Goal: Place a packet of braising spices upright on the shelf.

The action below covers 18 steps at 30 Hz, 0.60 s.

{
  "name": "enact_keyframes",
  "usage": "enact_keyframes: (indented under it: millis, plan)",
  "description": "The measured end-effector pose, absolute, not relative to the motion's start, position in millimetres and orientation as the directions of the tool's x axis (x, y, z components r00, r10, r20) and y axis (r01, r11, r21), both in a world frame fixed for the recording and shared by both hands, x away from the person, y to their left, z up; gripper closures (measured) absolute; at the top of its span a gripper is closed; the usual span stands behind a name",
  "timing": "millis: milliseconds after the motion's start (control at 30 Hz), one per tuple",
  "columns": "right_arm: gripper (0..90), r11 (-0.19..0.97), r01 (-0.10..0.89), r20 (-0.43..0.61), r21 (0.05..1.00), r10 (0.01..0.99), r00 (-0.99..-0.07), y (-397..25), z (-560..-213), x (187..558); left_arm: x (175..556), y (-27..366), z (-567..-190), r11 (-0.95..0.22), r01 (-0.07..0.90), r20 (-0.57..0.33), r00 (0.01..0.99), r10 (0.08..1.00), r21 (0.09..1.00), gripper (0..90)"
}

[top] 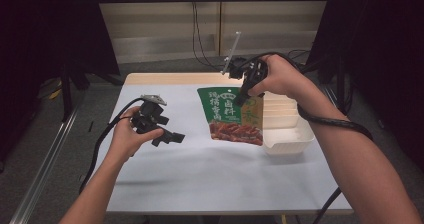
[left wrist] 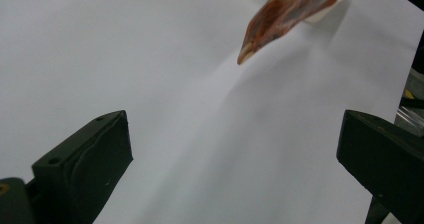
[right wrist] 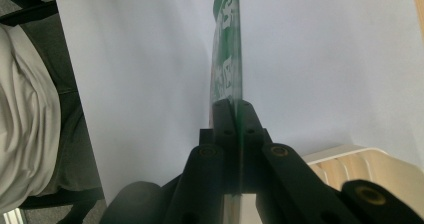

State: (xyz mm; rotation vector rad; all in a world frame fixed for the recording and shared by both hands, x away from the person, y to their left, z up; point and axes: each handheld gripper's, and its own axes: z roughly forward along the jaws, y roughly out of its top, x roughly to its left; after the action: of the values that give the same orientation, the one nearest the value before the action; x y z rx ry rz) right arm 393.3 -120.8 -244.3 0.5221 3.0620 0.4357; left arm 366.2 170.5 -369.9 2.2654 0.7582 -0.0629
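A green snack pouch with white characters and a picture of reddish food hangs upright over the white table. My right gripper is shut on its top right part. In the right gripper view the pouch stands edge-on, pinched between the two black jaws of the right gripper. My left gripper hovers low over the table to the left of the pouch, open with nothing in it. In the left gripper view its jaws stand wide apart, and the pouch's lower corner shows far ahead of the left gripper.
A white ridged foam tray lies on the table just right of and behind the pouch. The table is covered in white paper. Black cables trail from both grippers. Dark floor and stands surround the table.
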Motion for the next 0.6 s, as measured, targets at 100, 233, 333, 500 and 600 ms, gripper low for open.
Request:
enact_keyframes:
  millis: [100,233,333,500,600]
  plan:
    - [90.0,0.904,0.33,0.037,0.271,0.333,-0.942,-123.5,-241.8,395.1,366.2,171.7,-376.8,-0.571,0.546,-0.265,0.823,0.502,0.614,0.0]
    - [90.0,0.897,0.347,0.032,0.274,0.352,-0.936,-126.8,-237.6,396.7,365.1,175.3,-384.3,-0.572,0.552,-0.244,0.814,0.526,0.607,0.0]
    - [90.0,0.894,0.351,0.03,0.277,0.357,-0.934,-129.7,-234.4,398.6,364.5,178.4,-387.4,-0.57,0.545,-0.224,0.813,0.537,0.614,0.0]
    - [90.0,0.889,0.363,0.033,0.28,0.369,-0.929,-133.4,-231.2,400.2,362.9,182.4,-392.6,-0.559,0.545,-0.211,0.807,0.551,0.624,0.0]
    - [90.0,0.884,0.375,0.035,0.28,0.381,-0.924,-135.7,-228.8,401.1,361.1,184.9,-397.7,-0.551,0.55,-0.208,0.8,0.563,0.627,0.0]
